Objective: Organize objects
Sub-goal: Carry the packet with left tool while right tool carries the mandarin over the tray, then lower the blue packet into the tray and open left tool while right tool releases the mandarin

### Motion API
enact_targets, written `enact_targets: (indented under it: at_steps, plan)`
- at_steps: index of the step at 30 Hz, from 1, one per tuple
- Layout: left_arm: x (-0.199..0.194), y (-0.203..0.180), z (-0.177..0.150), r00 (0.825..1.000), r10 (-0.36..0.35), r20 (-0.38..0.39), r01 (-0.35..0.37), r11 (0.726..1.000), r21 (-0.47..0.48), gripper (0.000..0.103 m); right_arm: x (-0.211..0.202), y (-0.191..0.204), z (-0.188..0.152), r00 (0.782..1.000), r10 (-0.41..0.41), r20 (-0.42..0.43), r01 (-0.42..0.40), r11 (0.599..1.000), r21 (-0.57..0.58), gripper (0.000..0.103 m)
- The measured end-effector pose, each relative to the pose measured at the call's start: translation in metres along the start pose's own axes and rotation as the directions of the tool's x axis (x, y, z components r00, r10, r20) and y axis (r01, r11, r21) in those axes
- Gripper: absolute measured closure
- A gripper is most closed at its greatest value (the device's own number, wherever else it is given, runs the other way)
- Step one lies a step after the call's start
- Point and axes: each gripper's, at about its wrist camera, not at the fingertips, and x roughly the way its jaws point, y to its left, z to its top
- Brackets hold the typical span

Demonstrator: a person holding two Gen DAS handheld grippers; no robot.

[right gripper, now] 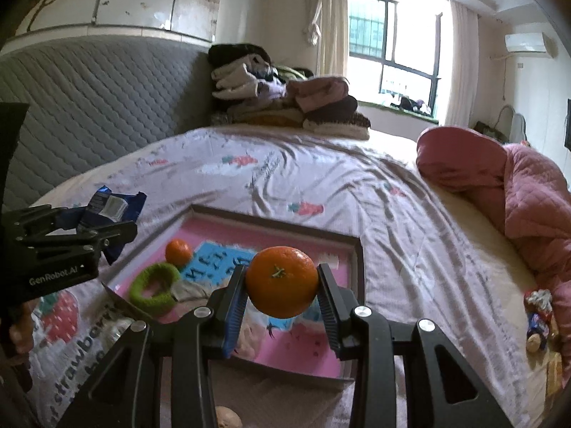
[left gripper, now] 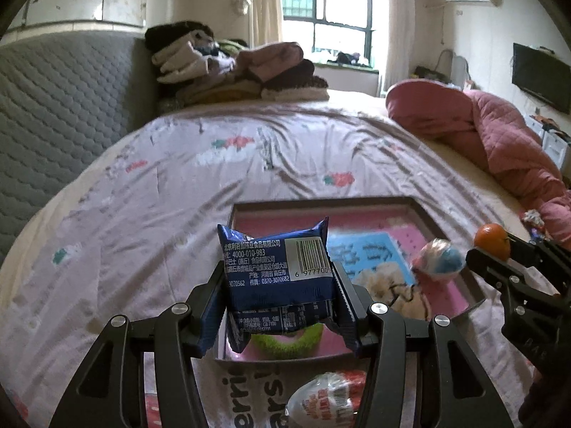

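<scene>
My left gripper [left gripper: 280, 278] is shut on a blue snack packet [left gripper: 276, 274] and holds it above the near edge of a shallow pink-lined box [left gripper: 321, 207] on the bed. The packet also shows in the right wrist view [right gripper: 107, 210]. My right gripper [right gripper: 282, 283] is shut on an orange [right gripper: 282, 281], held above the box [right gripper: 351, 249]. In the box lie a second orange [right gripper: 178, 251], a green ring [right gripper: 155, 289], a blue card [right gripper: 217, 264] and a pastel ball [left gripper: 437, 260].
A foil-wrapped chocolate egg [left gripper: 321, 403] lies on the strawberry-print cloth [right gripper: 67, 342] in front of the box. A pink quilt [right gripper: 517, 192] and small wrapped snacks [right gripper: 539, 317] are at the right. Folded clothes [right gripper: 285, 103] are stacked at the far end by the grey headboard [right gripper: 89, 107].
</scene>
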Motion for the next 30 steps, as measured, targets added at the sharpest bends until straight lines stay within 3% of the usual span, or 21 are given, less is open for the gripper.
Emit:
enact_targets:
  at_steps: [11,30]
  plan:
    - [0.042,0.002,-0.026,0.994,0.001,-0.112,0.000,1.000,0.010,0.047,0.032,-0.005,-0.026,0.996,0.005,-0.093,-0.003,1.000,0.019,0.064]
    - [0.062,0.003,-0.031,0.988,-0.013,-0.152,0.015,1.000,0.014,0.047,0.057,-0.006,-0.038,0.989,0.000,-0.151,0.004,1.000,0.026,0.064]
